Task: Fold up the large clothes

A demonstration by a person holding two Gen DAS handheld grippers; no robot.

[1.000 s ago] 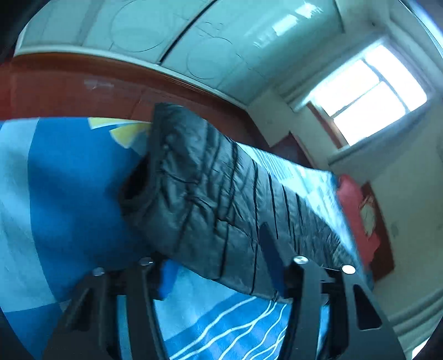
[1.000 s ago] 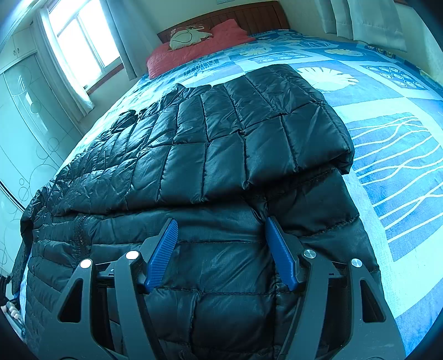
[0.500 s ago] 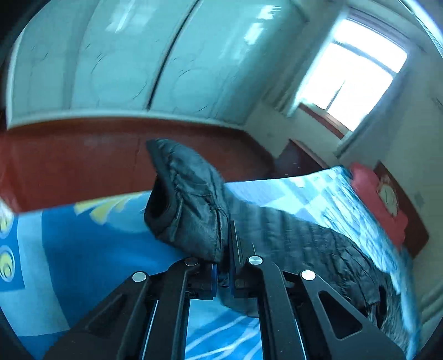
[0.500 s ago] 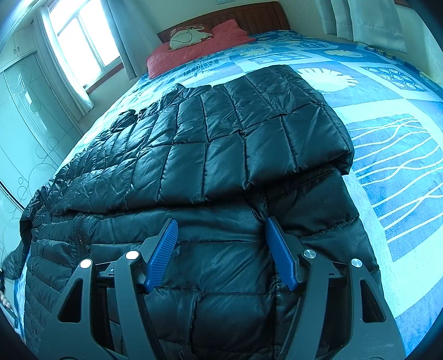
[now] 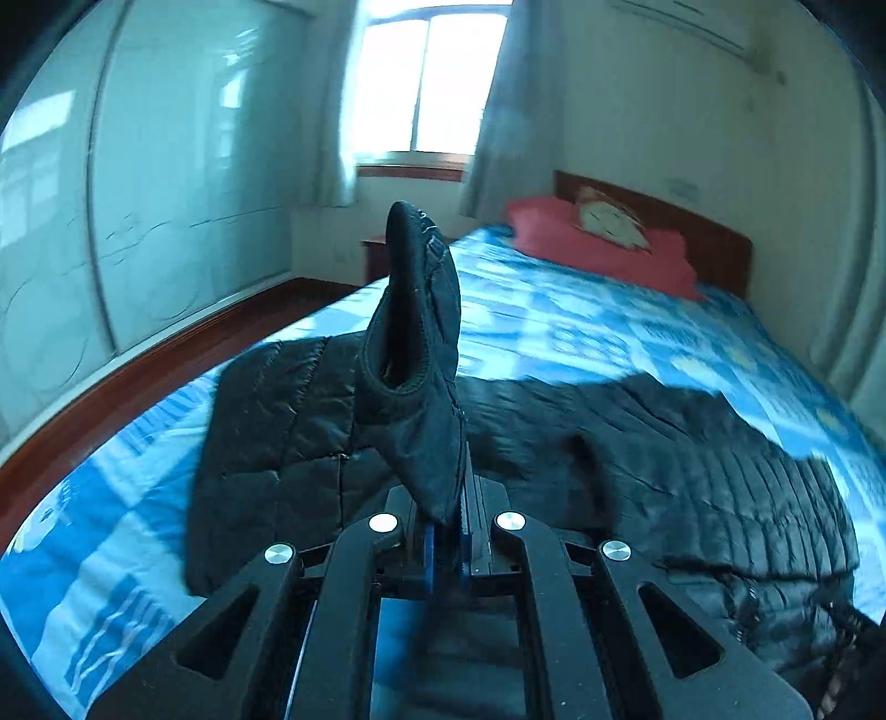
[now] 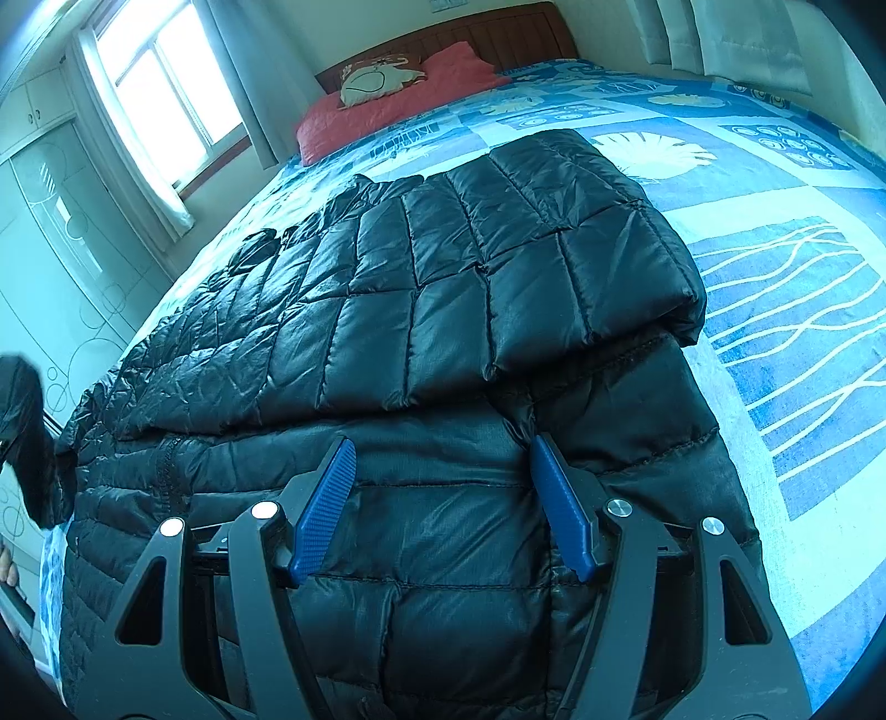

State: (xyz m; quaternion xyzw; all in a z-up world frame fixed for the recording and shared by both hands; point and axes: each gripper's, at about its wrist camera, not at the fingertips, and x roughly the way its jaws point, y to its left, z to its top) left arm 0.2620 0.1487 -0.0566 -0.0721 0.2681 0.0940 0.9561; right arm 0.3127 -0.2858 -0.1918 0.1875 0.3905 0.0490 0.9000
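Observation:
A large black quilted puffer jacket [image 6: 443, 343] lies spread on the blue patterned bed [image 6: 786, 310]; its right sleeve is folded across the body. My left gripper [image 5: 447, 531] is shut on the cuff of the other sleeve [image 5: 421, 399] and holds it up above the jacket's body [image 5: 692, 459]. The lifted cuff also shows at the left edge of the right wrist view [image 6: 25, 437]. My right gripper [image 6: 440, 498] is open and empty, its blue fingers [image 6: 326, 504] hovering over the jacket's near part.
A red pillow [image 6: 398, 105] lies at the wooden headboard [image 6: 498, 33]. A window [image 5: 426, 83] with curtains and a white wardrobe [image 5: 138, 183] stand to the left of the bed. Wooden floor [image 5: 138, 365] runs along the bed's left side.
My left gripper closed on the sleeve cuff, lifted it and swung it round over the jacket toward the bed's middle. My right gripper has stayed still and open.

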